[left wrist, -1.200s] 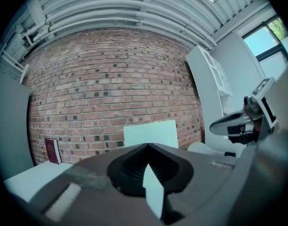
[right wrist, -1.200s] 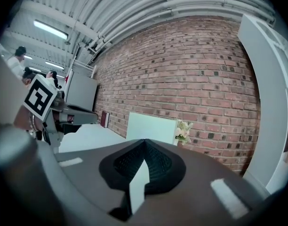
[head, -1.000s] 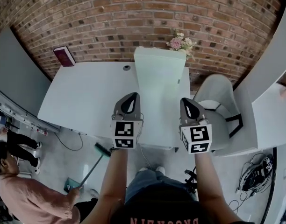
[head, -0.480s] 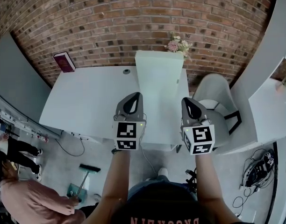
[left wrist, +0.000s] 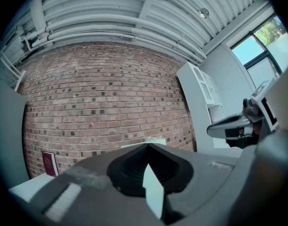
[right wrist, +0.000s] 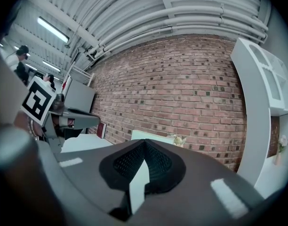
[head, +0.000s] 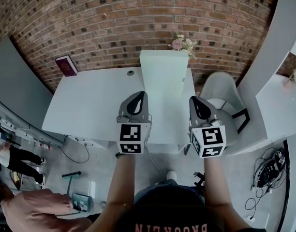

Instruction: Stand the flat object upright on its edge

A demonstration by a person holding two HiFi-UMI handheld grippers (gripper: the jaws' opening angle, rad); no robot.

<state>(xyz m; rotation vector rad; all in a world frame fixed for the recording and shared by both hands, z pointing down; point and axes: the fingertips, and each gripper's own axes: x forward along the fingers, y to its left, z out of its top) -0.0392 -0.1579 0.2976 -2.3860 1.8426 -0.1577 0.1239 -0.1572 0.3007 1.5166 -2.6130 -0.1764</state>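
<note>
A maroon book [head: 66, 65] stands at the far left corner of the white table [head: 90, 105], against the brick wall; the left gripper view also has the book [left wrist: 49, 163], and so does the right gripper view [right wrist: 102, 129]. My left gripper [head: 138, 95] hangs over the table's near edge, jaws shut on nothing [left wrist: 148, 146]. My right gripper [head: 196, 100] is level beside it, also shut and empty [right wrist: 144, 141]. Both point toward the wall, well short of the book.
A tall white box [head: 163, 74] stands at the table's back middle, with pink flowers [head: 182, 44] behind it. A grey chair [head: 220, 105] sits at the right. A person [head: 27, 211] with a dustpan [head: 78, 200] is on the floor side, lower left.
Both grippers have risen a little and eased toward the wall, still shut. The person at lower left has shifted downward in view, and the broom has moved with them.
</note>
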